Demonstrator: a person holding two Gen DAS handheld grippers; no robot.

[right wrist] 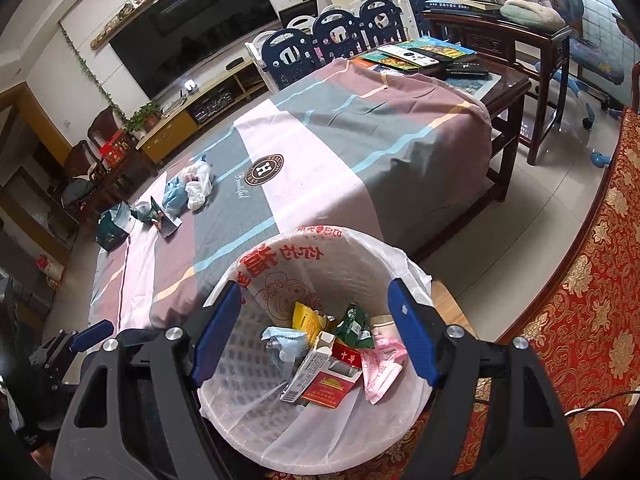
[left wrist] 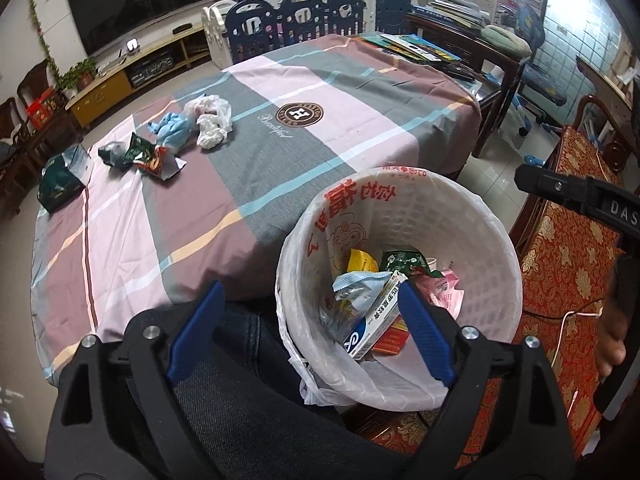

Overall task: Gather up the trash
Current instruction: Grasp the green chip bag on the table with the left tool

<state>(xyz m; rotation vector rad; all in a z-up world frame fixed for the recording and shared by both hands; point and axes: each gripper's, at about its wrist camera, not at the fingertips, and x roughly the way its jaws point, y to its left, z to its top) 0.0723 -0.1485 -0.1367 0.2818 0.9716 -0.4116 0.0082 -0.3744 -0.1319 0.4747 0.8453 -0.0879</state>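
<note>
Two grippers, both spread wide and empty. Left gripper (left wrist: 308, 332) sits low centre in the left wrist view, between the table edge and the bin. Right gripper (right wrist: 316, 332) hangs directly over the bin (right wrist: 224, 292), lower centre of the right wrist view. Bin is white, lined with a printed plastic bag, and holds a light blue wrapper (right wrist: 286, 340), yellow packet (right wrist: 306, 316), green packet (right wrist: 354, 326), white carton (right wrist: 310, 368), red cigarette box (right wrist: 334, 386), pink wrapper (right wrist: 382, 370). Uncollected trash is left of centre on the striped tablecloth (left wrist: 360, 120): white plastic bag (left wrist: 210, 118), blue crumpled wrapper (left wrist: 172, 128), snack wrapper (left wrist: 154, 156), dark green pouch (left wrist: 62, 182) at the table's left edge.
</note>
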